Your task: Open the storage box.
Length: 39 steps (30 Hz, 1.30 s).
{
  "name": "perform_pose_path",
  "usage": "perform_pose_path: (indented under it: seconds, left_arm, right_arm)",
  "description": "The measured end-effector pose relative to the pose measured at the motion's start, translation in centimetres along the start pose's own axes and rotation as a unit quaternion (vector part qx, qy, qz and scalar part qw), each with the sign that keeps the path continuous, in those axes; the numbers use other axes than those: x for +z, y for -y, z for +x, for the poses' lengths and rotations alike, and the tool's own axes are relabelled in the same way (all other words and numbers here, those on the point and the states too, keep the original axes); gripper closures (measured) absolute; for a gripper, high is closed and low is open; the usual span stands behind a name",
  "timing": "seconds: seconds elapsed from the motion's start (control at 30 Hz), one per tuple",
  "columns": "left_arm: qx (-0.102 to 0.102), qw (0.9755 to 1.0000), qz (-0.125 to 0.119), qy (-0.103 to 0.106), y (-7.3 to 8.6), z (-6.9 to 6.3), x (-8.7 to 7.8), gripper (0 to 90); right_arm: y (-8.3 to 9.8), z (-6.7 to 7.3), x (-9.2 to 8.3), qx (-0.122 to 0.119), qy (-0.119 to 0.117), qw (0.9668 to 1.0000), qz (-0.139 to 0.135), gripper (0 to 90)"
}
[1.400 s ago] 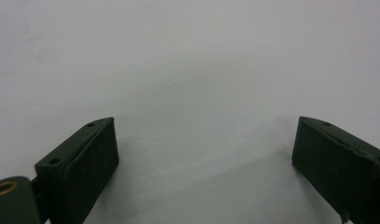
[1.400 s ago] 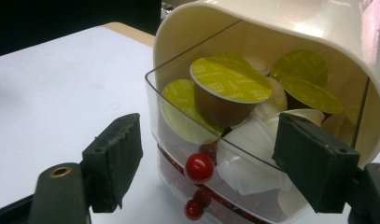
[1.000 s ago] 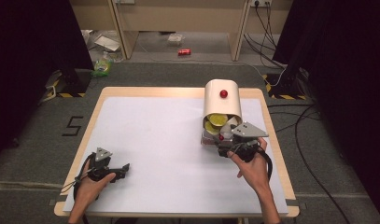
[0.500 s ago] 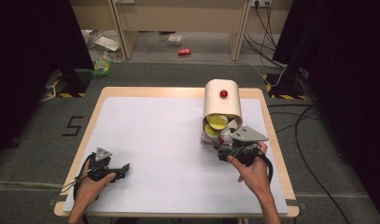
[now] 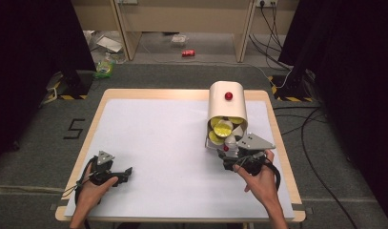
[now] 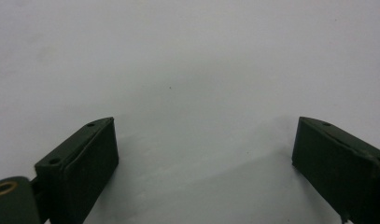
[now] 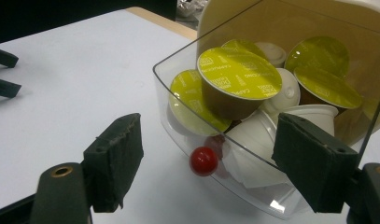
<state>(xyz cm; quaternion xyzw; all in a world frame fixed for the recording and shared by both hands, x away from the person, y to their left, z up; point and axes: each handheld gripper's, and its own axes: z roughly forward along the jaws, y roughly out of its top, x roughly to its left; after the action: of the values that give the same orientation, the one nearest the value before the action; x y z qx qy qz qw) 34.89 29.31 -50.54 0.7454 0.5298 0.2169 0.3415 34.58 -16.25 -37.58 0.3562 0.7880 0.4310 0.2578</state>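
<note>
My right gripper (image 7: 204, 161) has crept closer to the drawer (image 7: 234, 184), jaws apart around its red knob (image 7: 203, 160), not yet gripping.

Left tool (image 5: 120, 172) low, jaws wide apart; right tool (image 7: 208, 158) jaws apart, gripping nothing.

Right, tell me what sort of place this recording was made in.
Probably a lab or workshop set up for recording. A bare white-topped table stands on grey carpet between dark curtains, cables trail across the floor, and hazard-striped stand bases sit by the table's far corners.
</note>
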Motion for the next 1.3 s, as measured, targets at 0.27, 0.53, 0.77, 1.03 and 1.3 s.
perform_pose_path:
  seconds: [0.27,0.53,0.77,1.03,1.3]
  left_arm:
    - [0.000,1.0000,-0.001,0.000,0.0,0.0,0.0,6.3]
    - [0.000,1.0000,0.000,0.000,0.0,0.0,0.0,6.3]
    - [0.000,1.0000,0.000,0.000,0.0,0.0,0.0,6.3]
    - [0.000,1.0000,0.000,0.000,0.0,0.0,0.0,6.3]
    - [0.000,1.0000,-0.001,0.000,0.0,0.0,0.0,6.3]
  right_arm:
    - [0.2,0.2,-0.3,0.004,-0.005,1.0000,0.002,24.5]
    - [0.3,0.4,-0.5,0.003,-0.010,0.9999,0.005,24.5]
    - [0.4,0.6,-0.7,0.004,-0.012,0.9999,0.010,24.4]
    - [0.3,0.5,-0.8,0.007,-0.018,0.9997,0.016,24.5]
    - [0.4,0.0,-1.1,0.036,-0.010,0.9992,-0.016,22.9]
